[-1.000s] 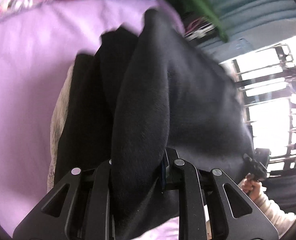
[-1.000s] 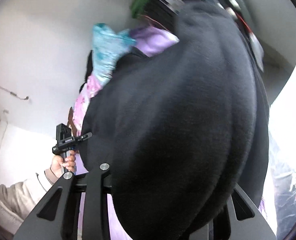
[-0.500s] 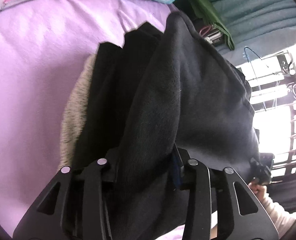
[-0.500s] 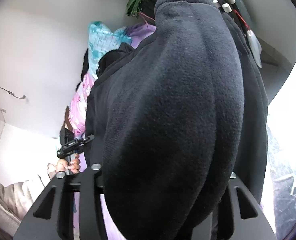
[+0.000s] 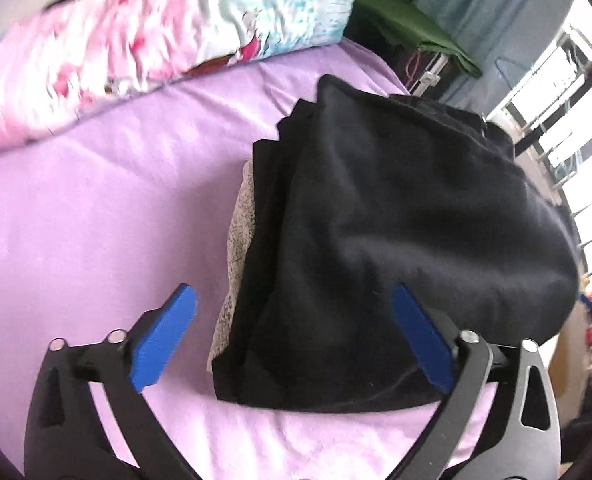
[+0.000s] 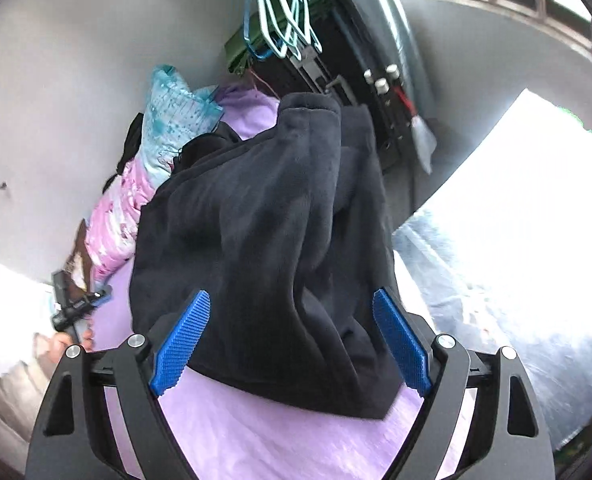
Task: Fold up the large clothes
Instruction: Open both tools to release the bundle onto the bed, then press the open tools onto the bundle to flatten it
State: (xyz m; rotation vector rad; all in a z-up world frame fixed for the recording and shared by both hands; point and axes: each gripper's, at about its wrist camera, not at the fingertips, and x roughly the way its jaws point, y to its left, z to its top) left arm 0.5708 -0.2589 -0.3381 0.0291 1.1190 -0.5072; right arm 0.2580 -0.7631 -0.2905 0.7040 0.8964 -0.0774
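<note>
We note black garment (image 5: 396,216) folded on bed (image 5: 95,220), floral quilt (image 5: 155,28) behind; both jaws just opened, released. Hangers (image 6: 283,20) in right view only.

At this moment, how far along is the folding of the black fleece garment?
Done: the black fleece garment lies in a folded bundle on the lilac bedsheet. In hand: nothing; the left claw and right claw have just been opening and grip no cloth. Left: a speckled grey layer shows at one edge; perhaps tidying.

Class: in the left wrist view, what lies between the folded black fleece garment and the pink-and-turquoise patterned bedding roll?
Only bare lilac bedsheet lies between the black fleece garment and the patterned bedding roll, as the left wrist view shows.
</note>
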